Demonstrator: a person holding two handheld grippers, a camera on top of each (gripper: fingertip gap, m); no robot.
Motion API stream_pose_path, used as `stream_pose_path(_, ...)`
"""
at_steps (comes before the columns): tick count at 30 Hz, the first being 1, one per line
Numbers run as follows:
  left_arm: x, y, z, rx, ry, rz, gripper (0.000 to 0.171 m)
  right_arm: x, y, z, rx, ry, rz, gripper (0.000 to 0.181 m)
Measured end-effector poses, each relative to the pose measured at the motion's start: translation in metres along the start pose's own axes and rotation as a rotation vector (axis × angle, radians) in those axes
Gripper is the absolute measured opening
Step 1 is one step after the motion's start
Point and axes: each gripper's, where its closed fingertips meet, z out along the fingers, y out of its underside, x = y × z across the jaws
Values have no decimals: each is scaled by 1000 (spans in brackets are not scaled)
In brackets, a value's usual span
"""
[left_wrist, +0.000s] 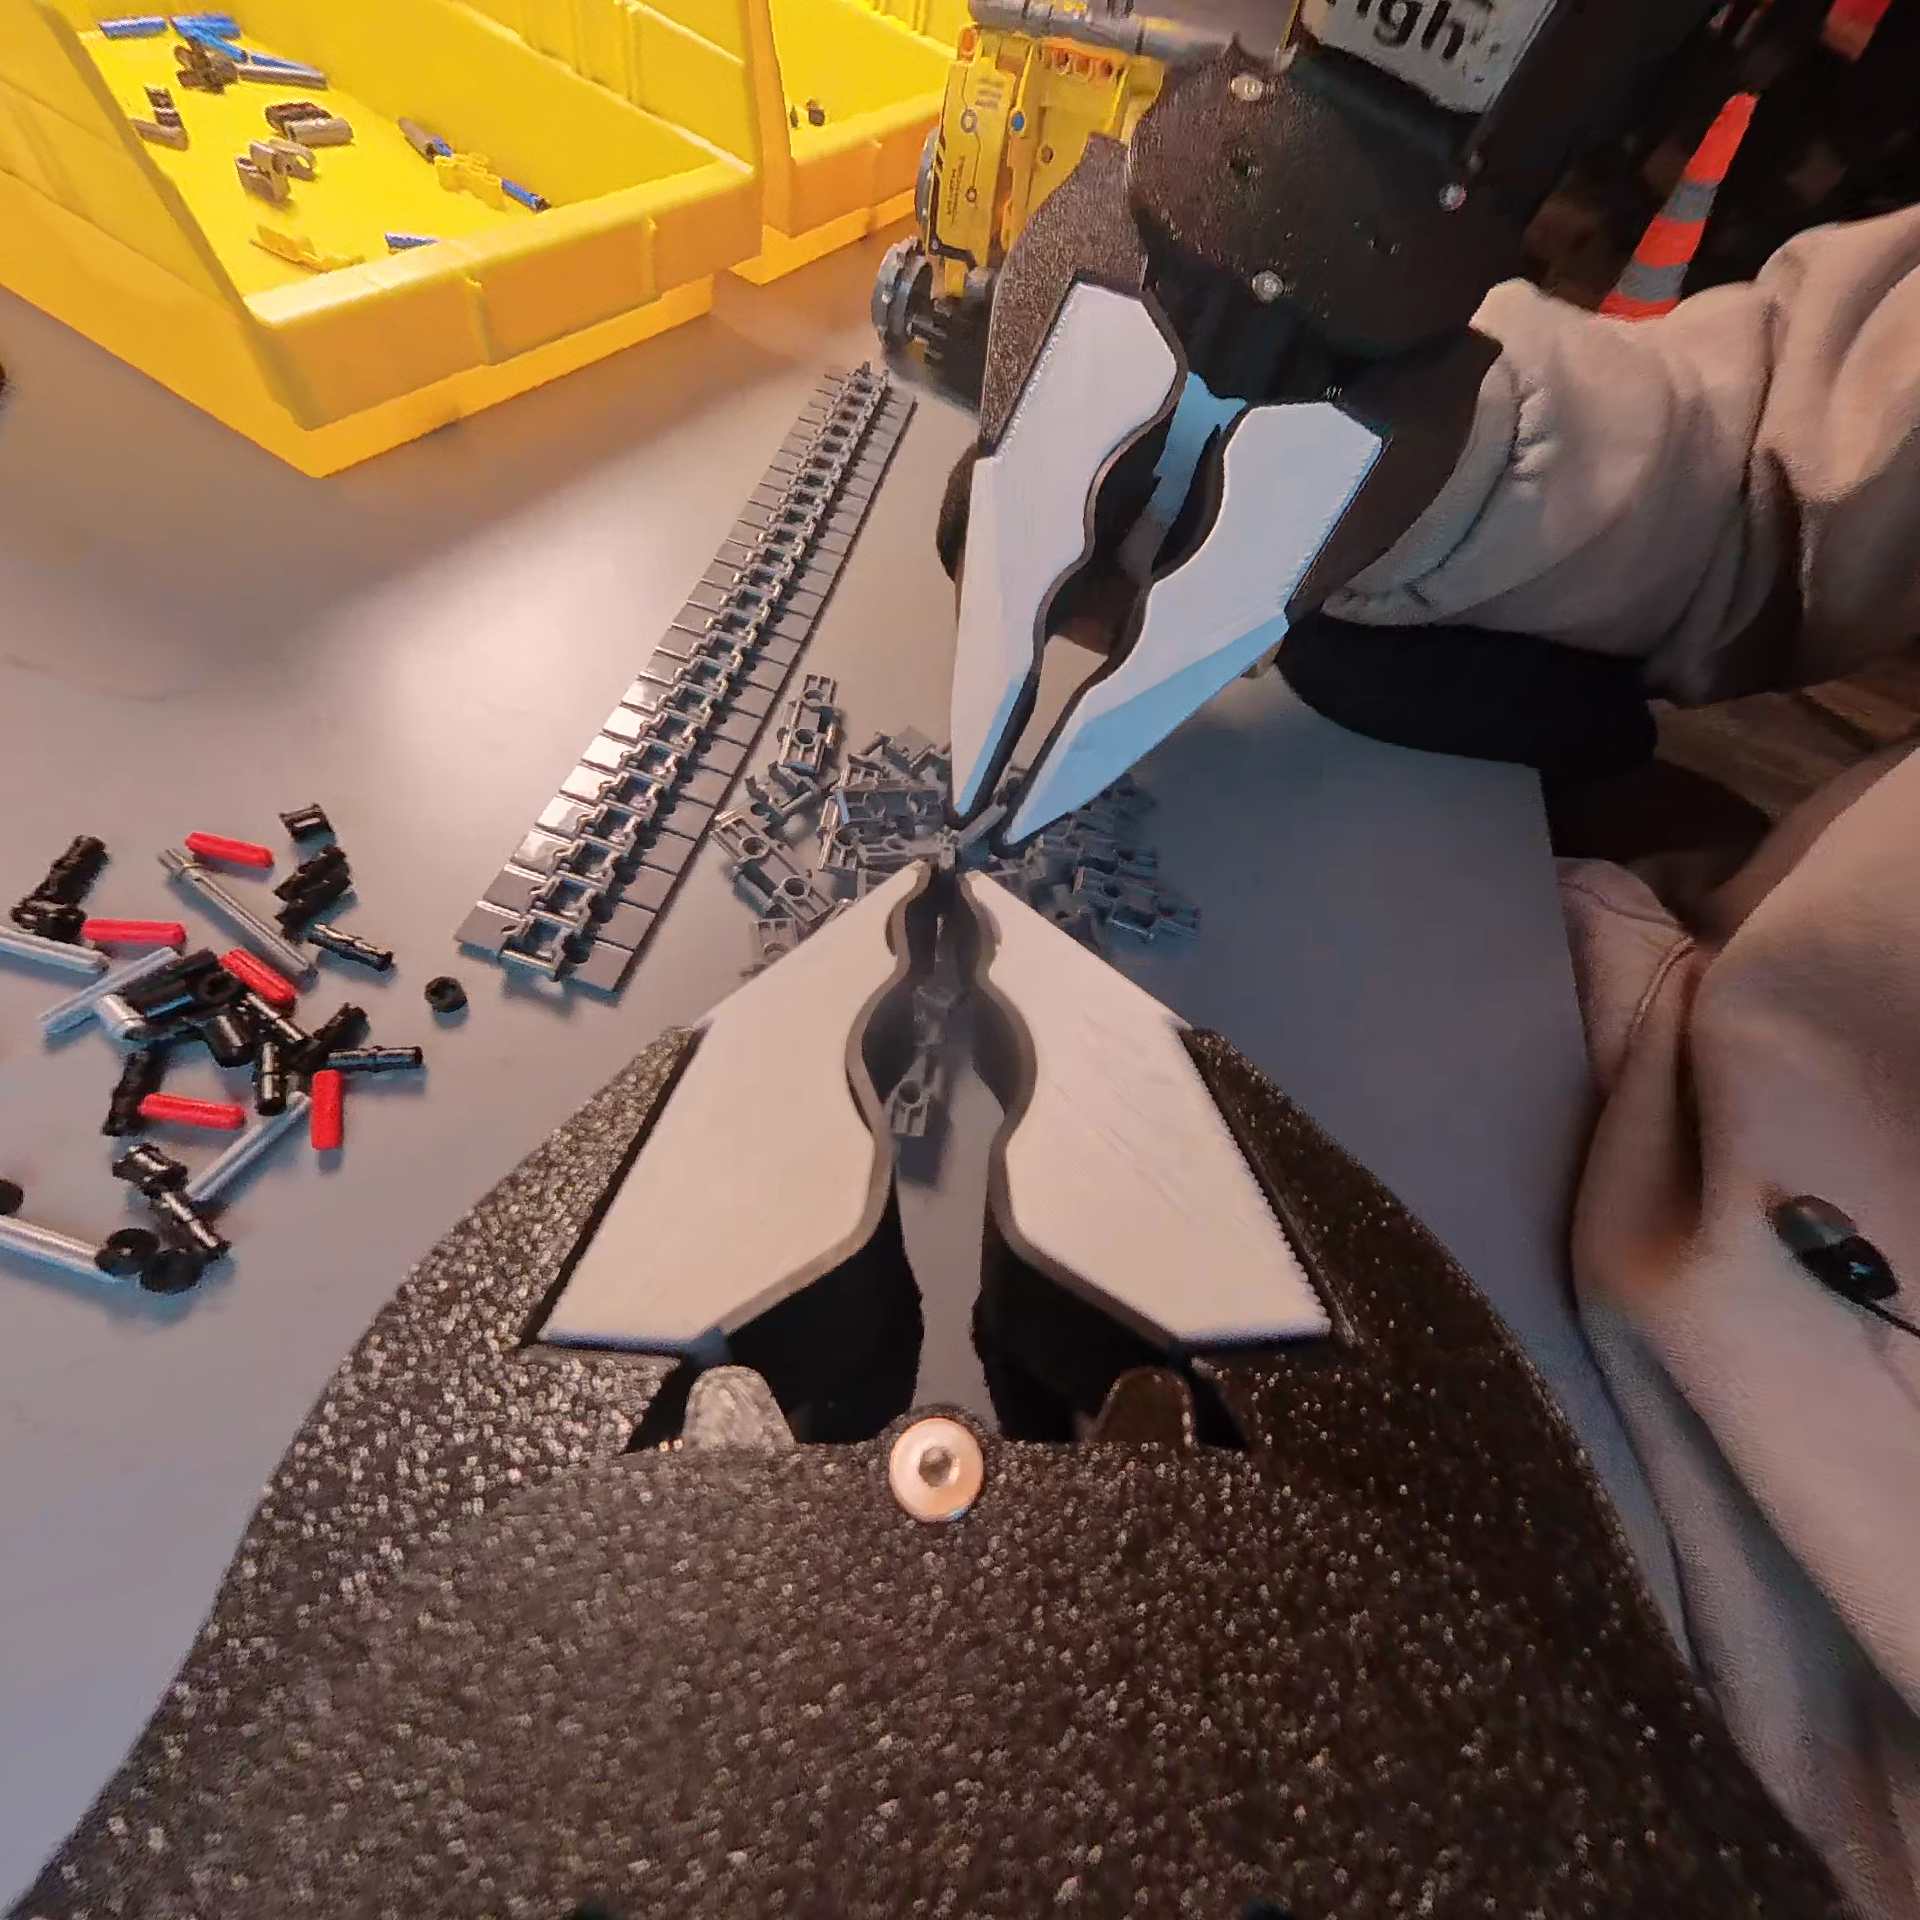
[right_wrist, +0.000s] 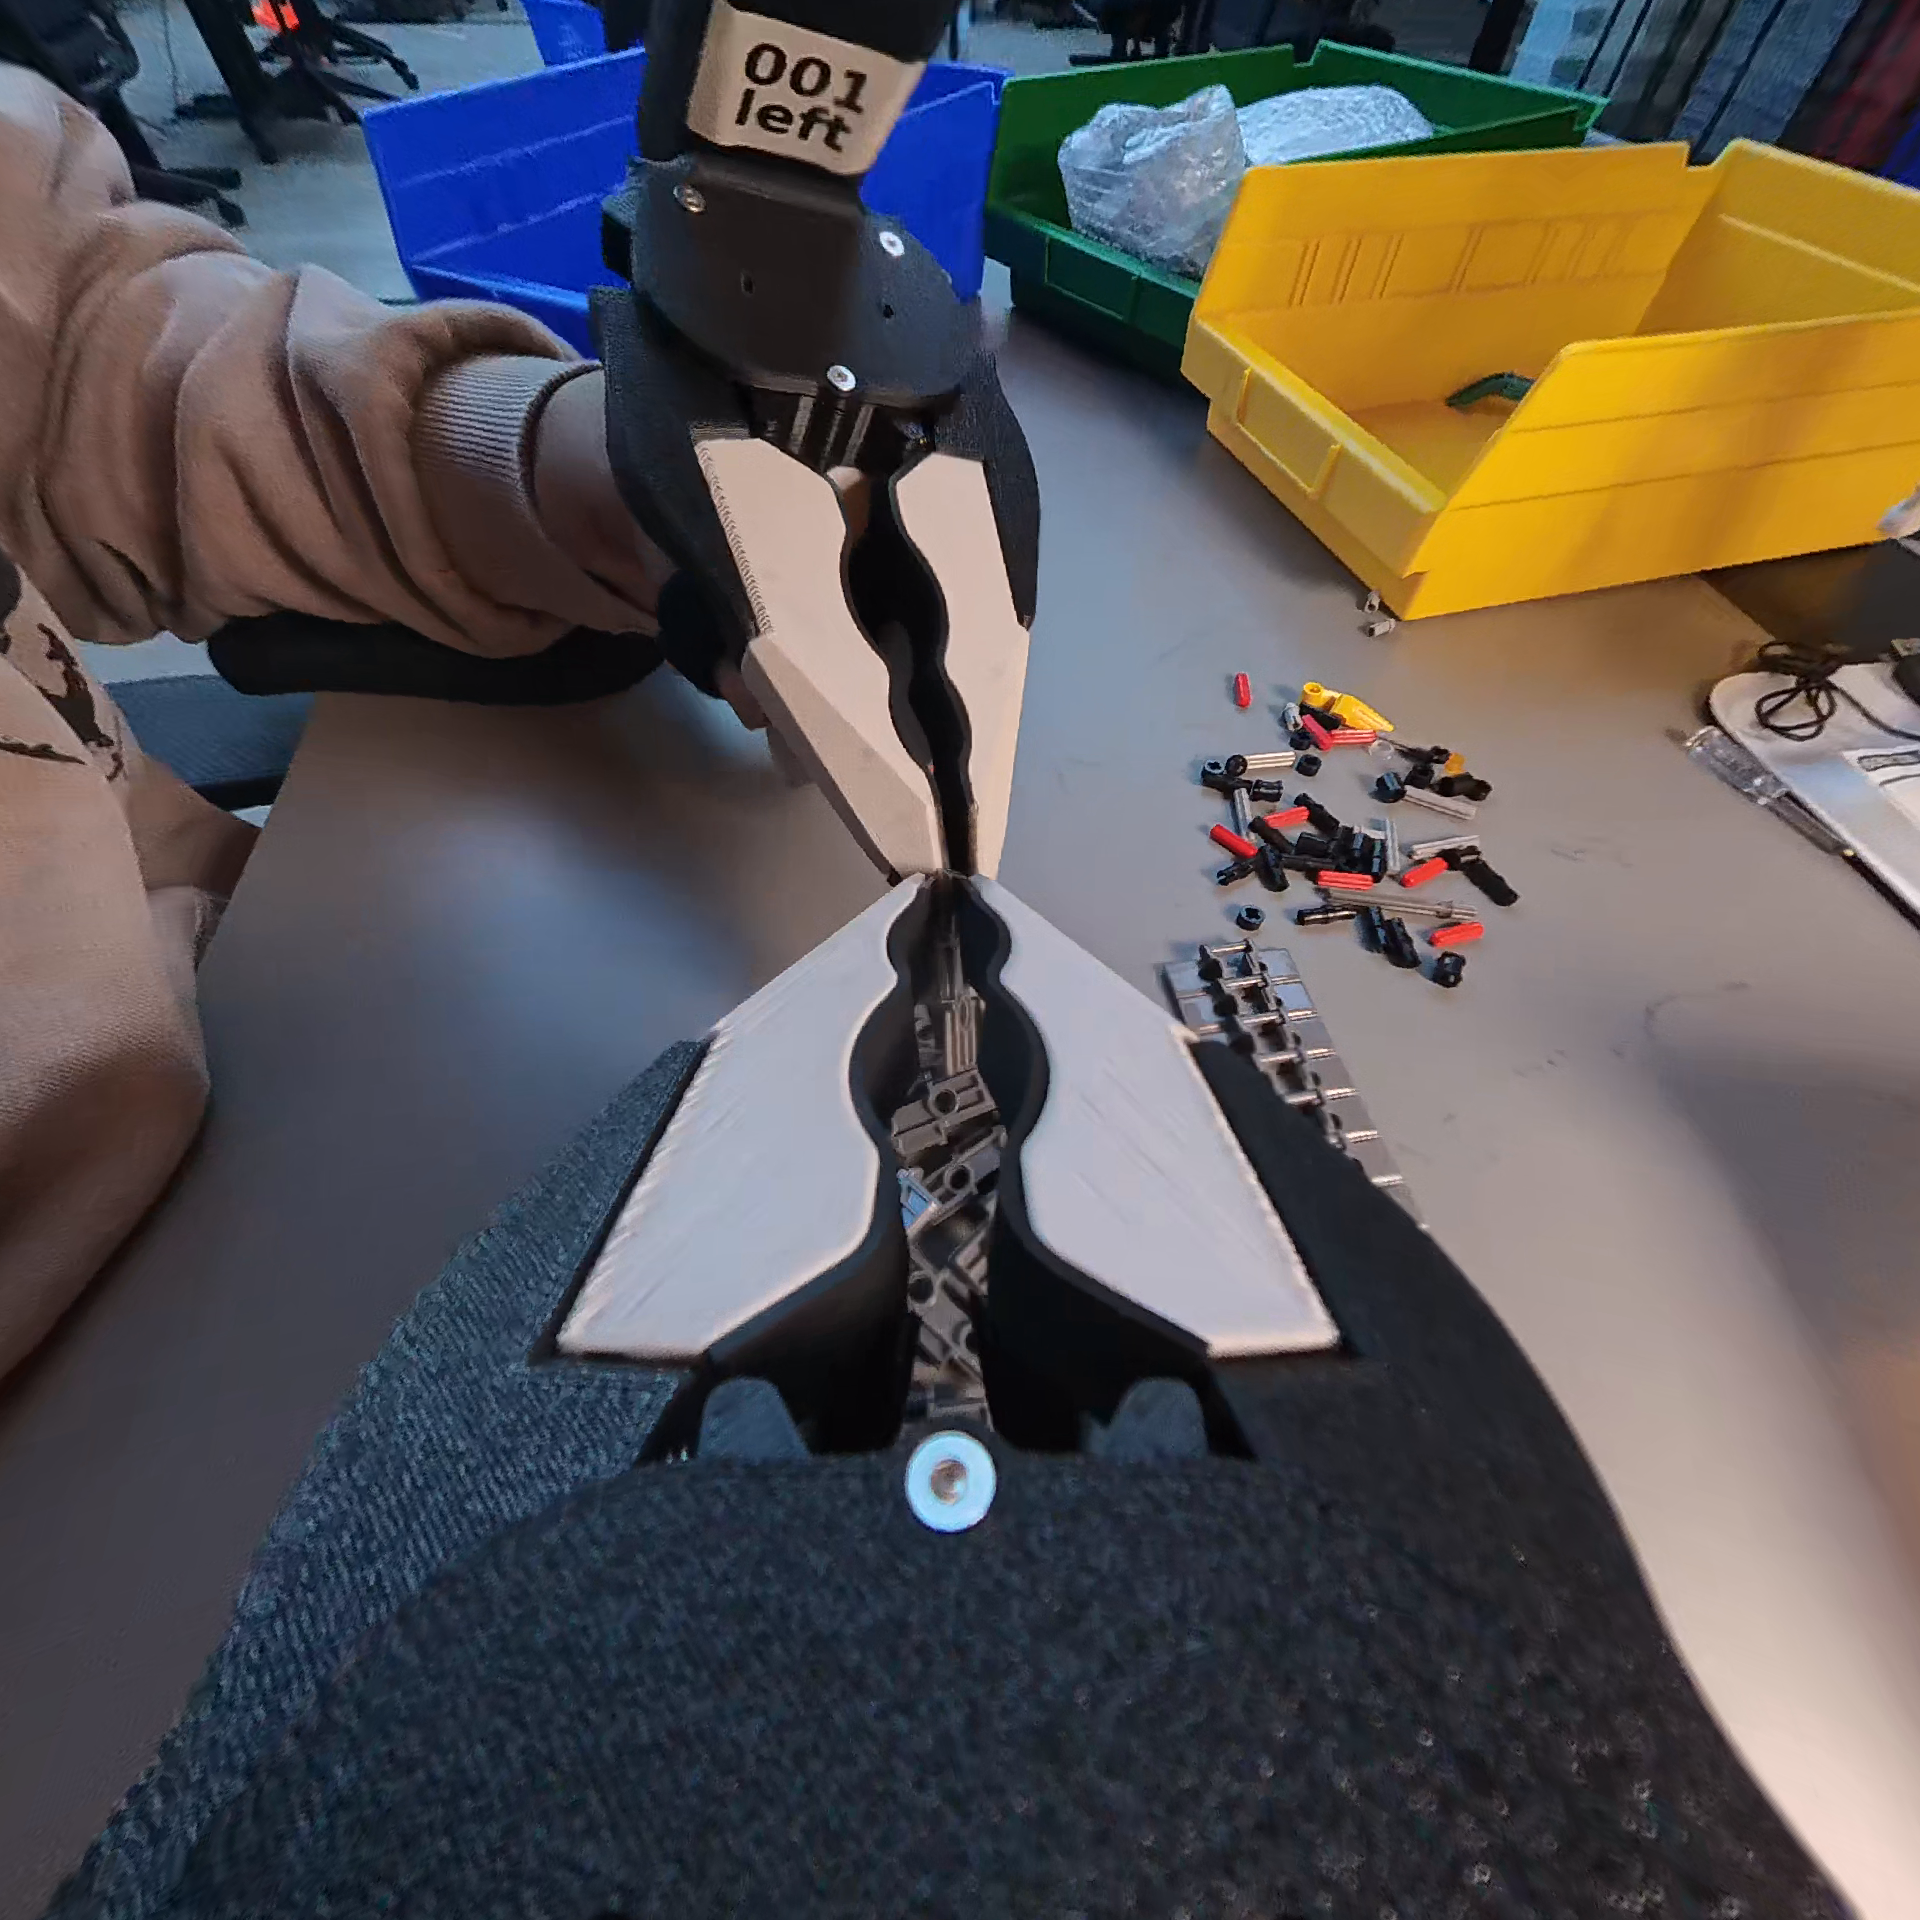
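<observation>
The left gripper (left_wrist: 945, 868) and right gripper (left_wrist: 982, 831) meet tip to tip over a heap of small grey links (left_wrist: 894, 810), both pairs of smooth grey wedge fingers pinched nearly closed. Whatever tiny piece sits at the tips is too small to make out. Just beside the heap lies a ribbed grey track strip (left_wrist: 686, 707); farther off, scattered black and red pins (left_wrist: 208, 997) on the matte grey table (left_wrist: 312, 623). Glossy yellow bins (left_wrist: 416, 208) run off frame.

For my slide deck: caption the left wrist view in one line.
Two hand-held grippers, left and right, meet tip to tip over a pile of small grey links beside an assembled grey track strip.
</observation>
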Motion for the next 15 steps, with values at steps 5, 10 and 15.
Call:
stream_pose_path(5, -20, -3, -1, -1, -146, 70, 1, -70, -17, 28, 20, -175, -145, 0)
stream_pose_path(10, -23, -10, -13, 62, -102, 3, 1, -39, -38, -2, 114, -175, -30, 1)
stream_pose_path(15, -24, -9, -11, 116, -7, -122, 2, -21, -23, -13, 65, -92, -36, 0)
